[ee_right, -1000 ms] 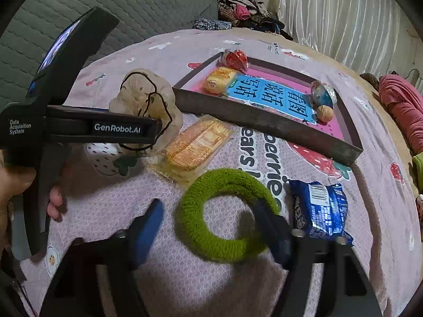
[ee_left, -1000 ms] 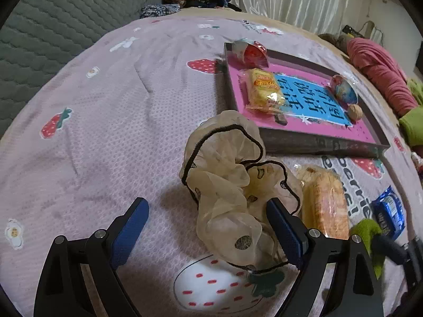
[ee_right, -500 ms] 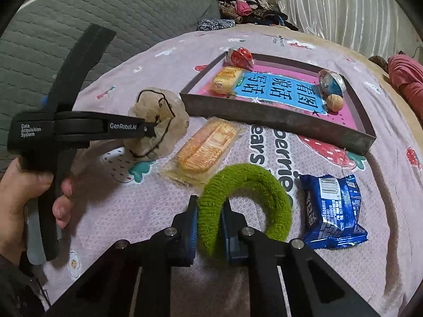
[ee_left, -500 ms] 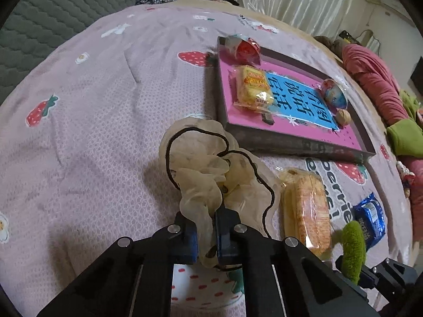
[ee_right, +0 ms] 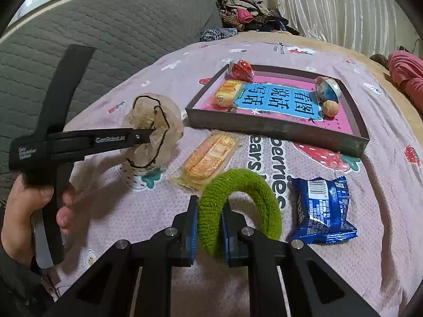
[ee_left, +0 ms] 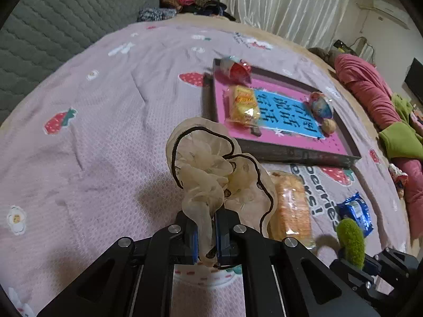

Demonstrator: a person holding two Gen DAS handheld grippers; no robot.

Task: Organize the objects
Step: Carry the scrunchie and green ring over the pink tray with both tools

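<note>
My left gripper (ee_left: 205, 233) is shut on a cream sheer scrunchie (ee_left: 211, 169) with black trim and holds it lifted off the bedspread; it also shows in the right wrist view (ee_right: 153, 134). My right gripper (ee_right: 209, 231) is shut on a green fuzzy hair ring (ee_right: 238, 206), raised off the bed; the ring shows at the lower right of the left wrist view (ee_left: 350, 239). A dark tray (ee_right: 275, 129) with a pink and blue liner lies beyond, holding wrapped snacks and a walnut (ee_right: 330, 108).
An orange cracker pack (ee_right: 211, 155) and a blue snack packet (ee_right: 323, 211) lie on the strawberry bedspread before the tray. A grey quilted headboard (ee_right: 105, 39) stands at left. Clothes pile (ee_right: 246, 15) at the back; pink bedding (ee_left: 370, 92) at right.
Both grippers closed from open: the left on the cream scrunchie, the right on the green ring. Both items have since been lifted off the bedspread.
</note>
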